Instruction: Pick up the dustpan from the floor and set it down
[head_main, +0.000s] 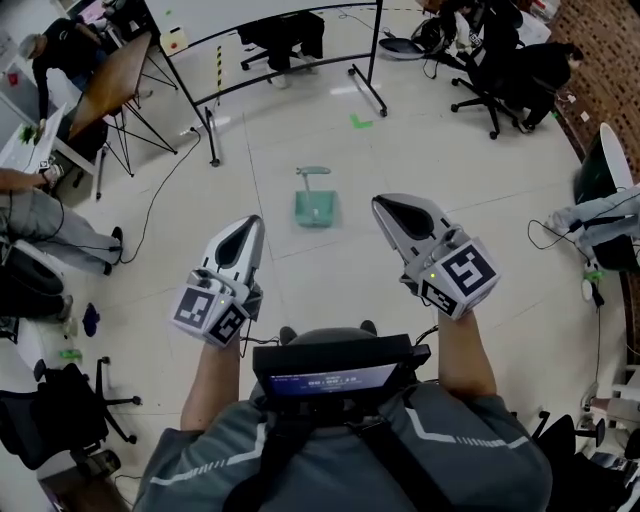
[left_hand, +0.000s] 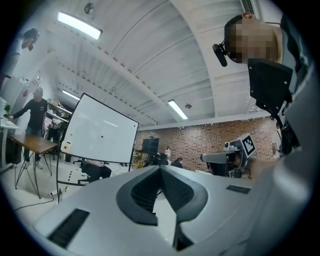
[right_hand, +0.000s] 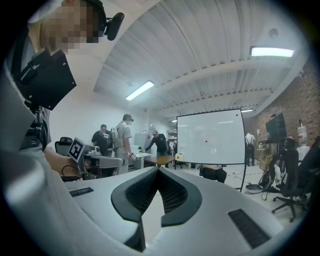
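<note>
Pale, glossy workshop floor (head_main: 300, 120). The small green plastic dustpan with upright handle (head_main: 317, 207) stands ahead of and between the left tongs (head_main: 247, 230) and right tongs (head_main: 392, 211), both clenched on nothing. Probably light and rigid; grip the handle.

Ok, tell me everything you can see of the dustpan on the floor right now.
The dustpan is pale green, plastic by the look: a flat squarish pan with a handle rising at its far edge, ending in a crossways grip. It rests on the pale floor, ahead of and between the left tool and right tool, apart from both. Only the floor touches it. It shows in the head view alone, small and slightly blurred, so finer detail cannot be told.
</note>
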